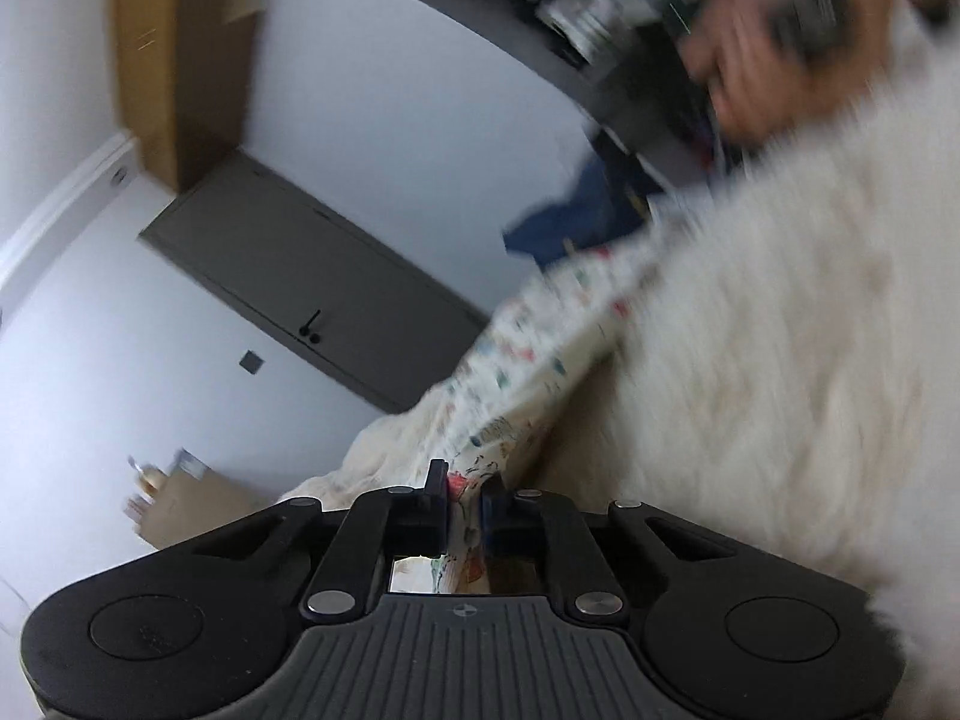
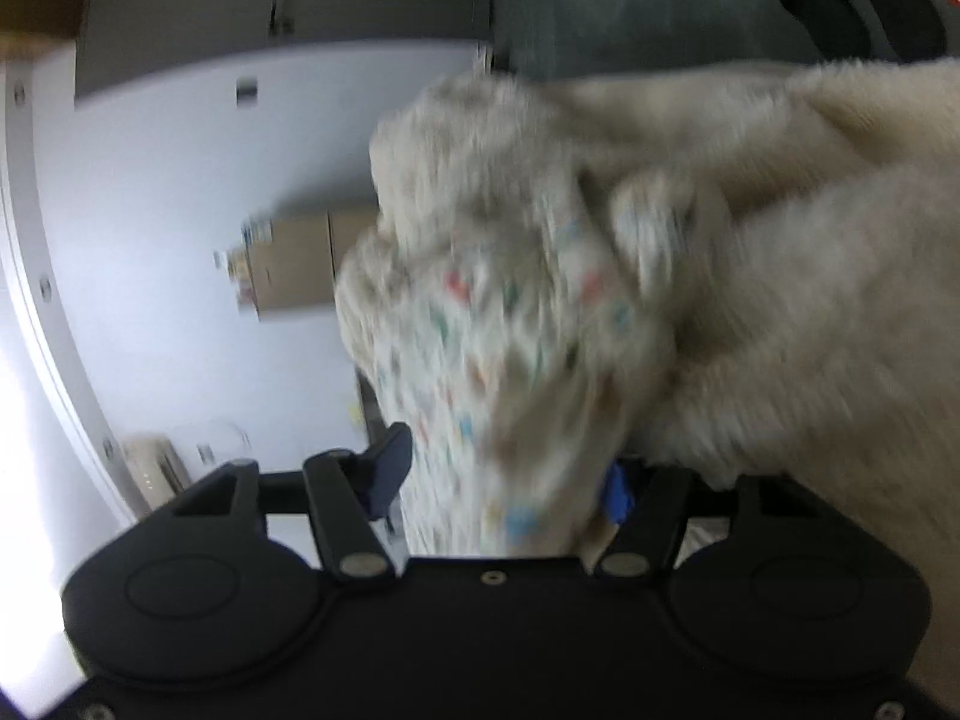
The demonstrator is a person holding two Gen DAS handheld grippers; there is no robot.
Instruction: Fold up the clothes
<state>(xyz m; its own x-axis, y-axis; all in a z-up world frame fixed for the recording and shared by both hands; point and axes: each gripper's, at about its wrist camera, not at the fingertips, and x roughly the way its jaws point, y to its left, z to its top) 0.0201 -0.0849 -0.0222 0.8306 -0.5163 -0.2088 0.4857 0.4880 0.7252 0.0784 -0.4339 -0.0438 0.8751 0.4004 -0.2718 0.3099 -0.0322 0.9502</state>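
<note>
My left gripper (image 1: 465,495) is nearly closed, its jaws pinching a thin edge of the printed lining of a fluffy white garment (image 1: 780,360). From the pinch the lining (image 1: 528,354) runs up and away to the right, and the fluffy side spreads across everything to the right of the gripper. Beyond it, at the upper right, a blurred hand (image 1: 774,48) holds something dark.

My right gripper (image 2: 504,468) stands wider, with a thick bunch of the same garment (image 2: 810,276) filling the gap between its jaws; whether they press it firmly I cannot tell through the blur. The printed lining (image 2: 510,348) rises straight ahead of this gripper and the fluffy side extends to its right.
</note>
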